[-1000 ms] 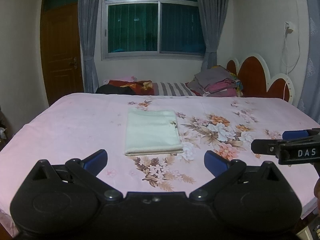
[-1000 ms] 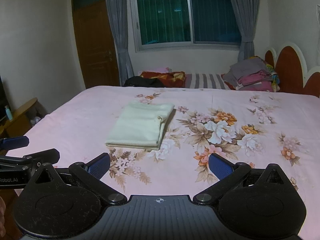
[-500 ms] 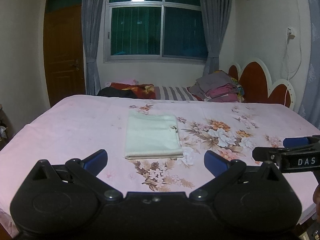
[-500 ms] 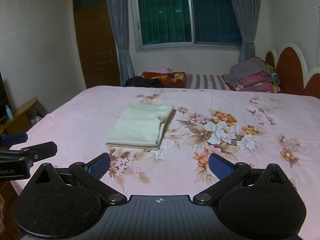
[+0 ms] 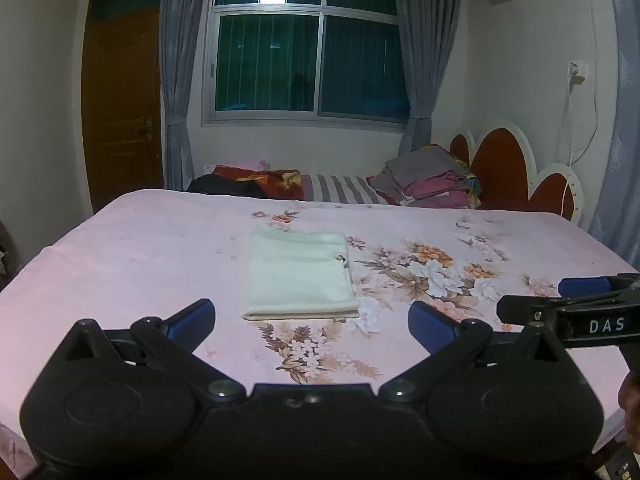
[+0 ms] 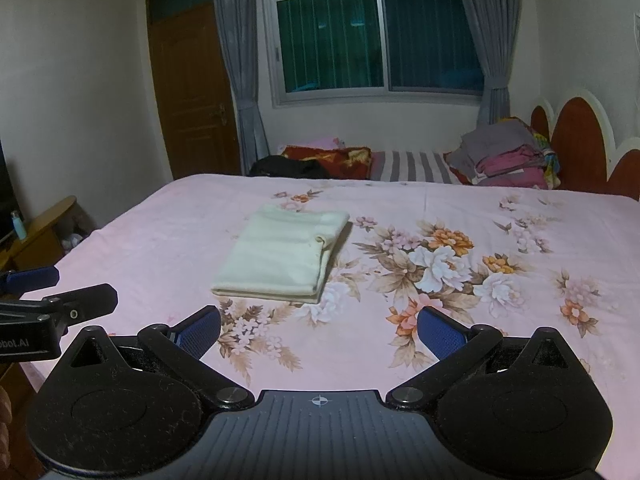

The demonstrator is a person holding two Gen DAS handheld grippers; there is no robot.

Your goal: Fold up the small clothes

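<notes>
Cloth is the thing to watch here: a cream folded garment (image 5: 299,276) lies flat on the pink floral bedsheet (image 5: 132,248), a neat rectangle with stacked layers showing along its right-hand edge and a small tag or loop poking out near that side. It sits straight ahead of the left gripper (image 5: 311,322), whose blue-padded jaws are spread wide with nothing between them, and the near short edge of the garment lies just beyond the gap. The long axis of the rectangle runs away from the grippers toward the window (image 5: 308,46), so the near short edge faces both jaws. In the right wrist view the same garment (image 6: 280,258) lies ahead and to the left of the right gripper (image 6: 319,330), which is likewise wide apart and empty; its layered edge faces that gripper. Both tools are held above the near edge of the bed, apart from the cloth, and the left one looks the better centred on it. Judging by the tidy shape, this piece appears already folded, so any further move would probably mean a final fold along the long axis or lifting it aside. A pile of other clothes (image 6: 506,156) rests well apart at the far side by the red headboard (image 6: 580,136).
</notes>
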